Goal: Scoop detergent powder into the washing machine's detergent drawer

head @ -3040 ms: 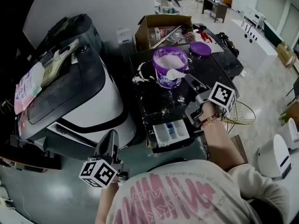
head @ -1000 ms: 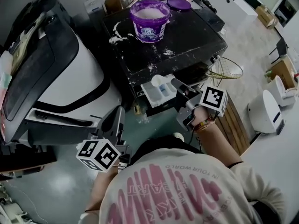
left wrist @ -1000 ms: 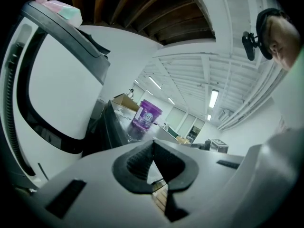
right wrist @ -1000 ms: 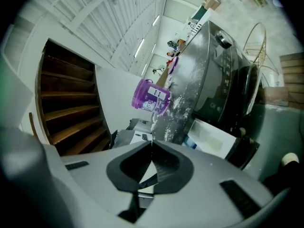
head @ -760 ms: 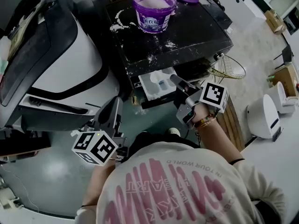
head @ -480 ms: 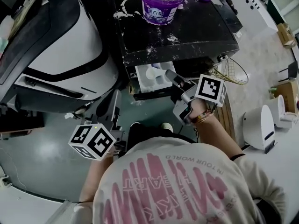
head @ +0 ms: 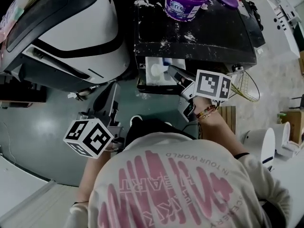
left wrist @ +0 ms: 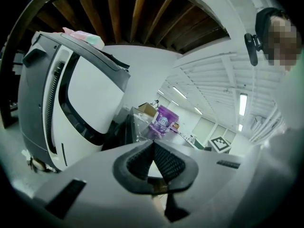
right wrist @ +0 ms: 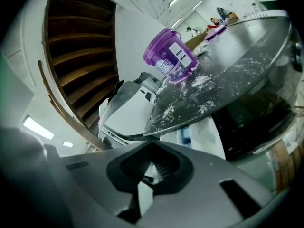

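Nearest us, our left claw (head: 112, 86) hangs pressed together, empty. Ahead, our right claw (head: 171, 71) pinches the scoop (head: 156, 71) by its handle, bowl over the open drawer (head: 153, 61) just past the tips. Farther, the tub (head: 184, 4) stands on the washer top (head: 223, 30).

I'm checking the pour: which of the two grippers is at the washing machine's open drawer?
The right gripper, holding the white scoop over the drawer; the left gripper hangs apart, over the floor.
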Available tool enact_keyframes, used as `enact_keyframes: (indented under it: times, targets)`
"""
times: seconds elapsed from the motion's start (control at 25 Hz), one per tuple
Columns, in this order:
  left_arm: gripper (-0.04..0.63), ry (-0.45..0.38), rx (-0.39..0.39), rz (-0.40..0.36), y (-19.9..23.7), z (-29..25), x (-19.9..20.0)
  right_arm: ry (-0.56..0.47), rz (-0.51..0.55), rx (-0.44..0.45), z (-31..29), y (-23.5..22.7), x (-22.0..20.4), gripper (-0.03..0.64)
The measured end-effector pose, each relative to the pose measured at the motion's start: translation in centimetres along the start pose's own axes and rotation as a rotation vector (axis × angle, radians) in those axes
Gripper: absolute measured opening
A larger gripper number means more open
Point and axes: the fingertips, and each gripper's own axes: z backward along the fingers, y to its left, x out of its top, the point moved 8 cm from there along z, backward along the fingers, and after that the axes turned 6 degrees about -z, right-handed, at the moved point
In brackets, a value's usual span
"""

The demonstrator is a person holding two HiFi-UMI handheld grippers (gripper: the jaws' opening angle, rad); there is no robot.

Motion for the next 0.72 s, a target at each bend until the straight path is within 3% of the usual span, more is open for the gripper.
enact_keyframes:
  times: [0.36, 0.6, 0.72]
  targets:
    - [0.002, -0.029, 0.053, 0.013, 0.3, 0.7, 0.0, 0.210, 0.323, -0.054, -1.7, 1.8, -0.4, 0.000]
    - [0.003, -0.037, 0.050, 0.021, 0.2, 0.8, 0.1, 0.299, 0.576, -0.102, -2.2, 3.4, -1.1, 0.000]
    - [0.003, -0.041, 0.051, 0.025, 0.3, 0.9, 0.0, 0.327, 0.651, -0.126, -2.4, 3.7, -1.4, 0.000]
